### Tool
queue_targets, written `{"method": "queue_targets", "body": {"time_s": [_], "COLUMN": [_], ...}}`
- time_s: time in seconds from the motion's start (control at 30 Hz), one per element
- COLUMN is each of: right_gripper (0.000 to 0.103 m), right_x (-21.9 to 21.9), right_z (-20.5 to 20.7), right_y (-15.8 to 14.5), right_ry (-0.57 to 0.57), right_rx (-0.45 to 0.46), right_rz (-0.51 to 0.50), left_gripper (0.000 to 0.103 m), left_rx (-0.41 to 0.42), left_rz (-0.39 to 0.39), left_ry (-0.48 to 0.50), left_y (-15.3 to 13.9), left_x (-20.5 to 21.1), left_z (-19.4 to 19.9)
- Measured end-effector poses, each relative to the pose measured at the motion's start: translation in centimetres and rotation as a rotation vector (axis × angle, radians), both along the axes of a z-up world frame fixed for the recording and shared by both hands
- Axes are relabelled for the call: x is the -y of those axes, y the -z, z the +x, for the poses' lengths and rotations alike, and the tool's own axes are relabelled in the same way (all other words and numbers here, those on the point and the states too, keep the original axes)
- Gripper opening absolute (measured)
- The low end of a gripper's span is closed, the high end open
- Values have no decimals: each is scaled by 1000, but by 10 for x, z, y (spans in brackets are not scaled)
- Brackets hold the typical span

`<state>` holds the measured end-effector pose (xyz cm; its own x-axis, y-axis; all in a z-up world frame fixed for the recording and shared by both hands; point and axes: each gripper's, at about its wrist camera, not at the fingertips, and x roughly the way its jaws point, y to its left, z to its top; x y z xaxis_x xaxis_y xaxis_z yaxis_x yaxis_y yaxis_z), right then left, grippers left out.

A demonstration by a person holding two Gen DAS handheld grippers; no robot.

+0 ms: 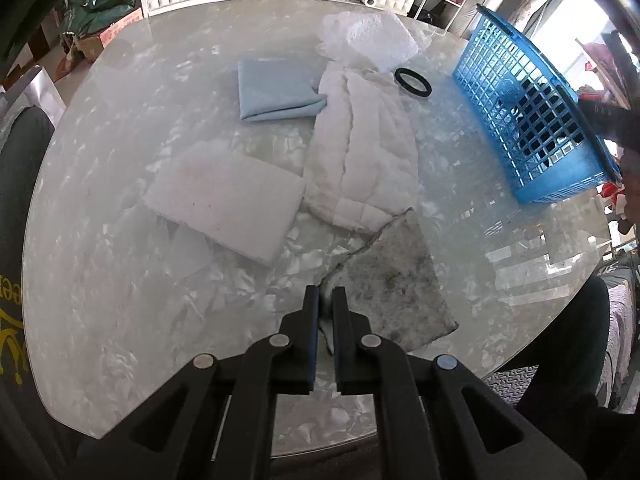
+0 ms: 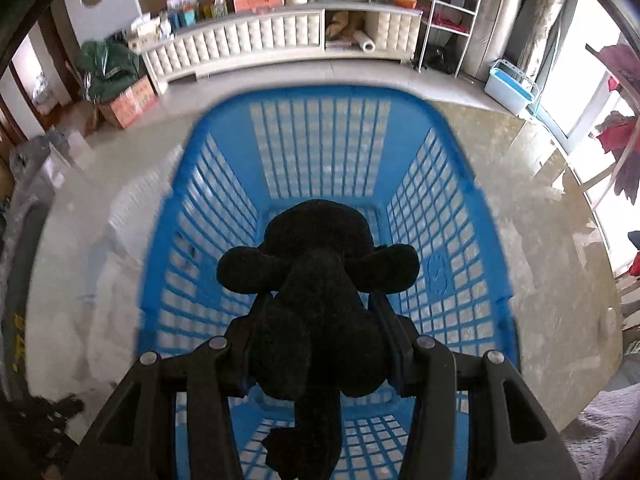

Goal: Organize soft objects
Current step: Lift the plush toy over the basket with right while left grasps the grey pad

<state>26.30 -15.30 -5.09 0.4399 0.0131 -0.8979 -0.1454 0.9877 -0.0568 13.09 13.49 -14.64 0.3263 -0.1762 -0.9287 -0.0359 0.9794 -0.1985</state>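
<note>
We clamp the right gripper (image 2: 316, 300) mid-body on a limp black plush toy (image 2: 316, 280) over the blue lattice plastic basket (image 2: 320, 136), the left gripper (image 1: 326, 300) pinching a floppy grey cloth's (image 1: 396, 280) corner.

On the tabletop (image 1: 120, 240) a foam slab (image 1: 224, 204) lies left of a long quilted piece (image 1: 360, 148), touching its edge. A folded cloth (image 1: 276, 92) sits behind the slab. A ring (image 1: 413, 82) lies right of the quilted piece, and a basket (image 1: 532, 108) stands further right. A stained pad (image 1: 396, 284) lies nearest, overlapping the quilted piece's near end.
</note>
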Motion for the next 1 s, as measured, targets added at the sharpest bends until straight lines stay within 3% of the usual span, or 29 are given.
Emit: {"method": "queue_targets", "body": {"time_s": [0.4, 1.0], "right_gripper": [47, 48], "right_x": [-1, -5], "right_z": [-16, -12], "right_y": [17, 16], "right_ry": [-49, -125], "right_rx": [-101, -134], "right_rz": [-38, -67], "left_gripper": [5, 5], "left_rx": [3, 8], "left_rz": [-6, -18], "left_ry": [-12, -24], "left_y": [3, -2], "left_x": [-5, -10], "left_z": [-2, -4]}}
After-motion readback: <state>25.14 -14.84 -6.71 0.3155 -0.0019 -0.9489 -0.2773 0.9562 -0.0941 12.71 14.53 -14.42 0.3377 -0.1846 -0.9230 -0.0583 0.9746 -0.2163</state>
